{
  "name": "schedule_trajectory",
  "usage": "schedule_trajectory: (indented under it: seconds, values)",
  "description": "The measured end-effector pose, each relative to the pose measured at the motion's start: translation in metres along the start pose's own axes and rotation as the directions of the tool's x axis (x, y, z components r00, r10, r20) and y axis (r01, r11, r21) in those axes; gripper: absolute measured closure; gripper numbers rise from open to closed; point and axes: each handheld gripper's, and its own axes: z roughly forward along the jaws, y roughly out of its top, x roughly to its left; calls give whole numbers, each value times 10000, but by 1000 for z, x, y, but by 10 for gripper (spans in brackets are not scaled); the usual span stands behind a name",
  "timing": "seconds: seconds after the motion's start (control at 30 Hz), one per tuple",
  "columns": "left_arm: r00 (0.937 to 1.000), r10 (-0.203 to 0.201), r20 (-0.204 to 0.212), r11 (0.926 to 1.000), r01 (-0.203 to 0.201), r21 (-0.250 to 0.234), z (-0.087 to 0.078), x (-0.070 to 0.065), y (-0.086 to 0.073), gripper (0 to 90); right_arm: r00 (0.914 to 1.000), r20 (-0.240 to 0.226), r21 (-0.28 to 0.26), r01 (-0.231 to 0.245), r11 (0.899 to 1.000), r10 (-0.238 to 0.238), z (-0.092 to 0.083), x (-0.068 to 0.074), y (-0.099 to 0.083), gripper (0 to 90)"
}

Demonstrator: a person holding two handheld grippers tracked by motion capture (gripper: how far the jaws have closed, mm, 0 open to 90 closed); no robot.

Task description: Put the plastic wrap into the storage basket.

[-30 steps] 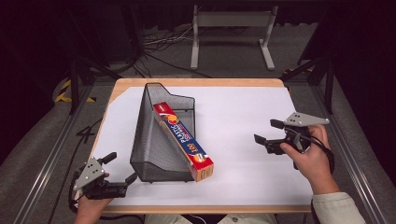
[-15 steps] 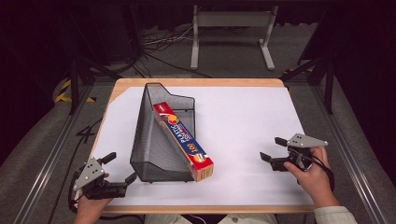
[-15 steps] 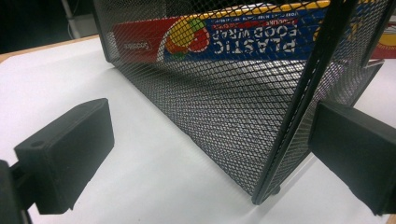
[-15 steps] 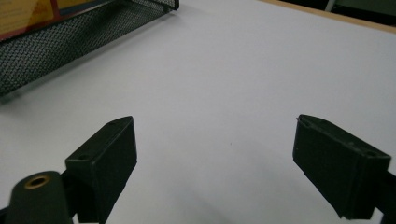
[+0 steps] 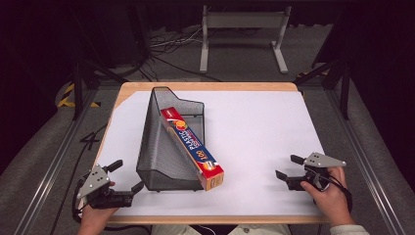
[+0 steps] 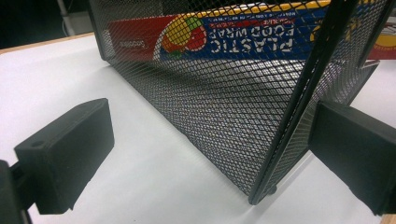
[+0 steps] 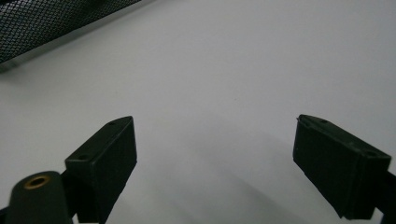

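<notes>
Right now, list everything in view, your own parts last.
Mesh file holder: one, black, on the table's left half, standing.
Plastic food wrap box: one, red, blue and orange, lying slanted in the holder, its near end sticking out.
Table: one, white top with a wooden edge.
Metal stand: one, grey, on the floor beyond the table.
Cables: several, on the floor behind the table.
Left hand-held gripper: one, black, open, near-left corner.
Right hand-held gripper: one, black, open, near-right side.
</notes>
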Motion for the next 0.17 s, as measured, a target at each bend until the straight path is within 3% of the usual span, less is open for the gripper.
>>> schedule_trajectory:
  seconds: [0.17]
  values:
    - [10000,-25,-25,10000,25,27,1,1,0,12,10000,11,-14,-82,10000,82,3,1,-1,143]
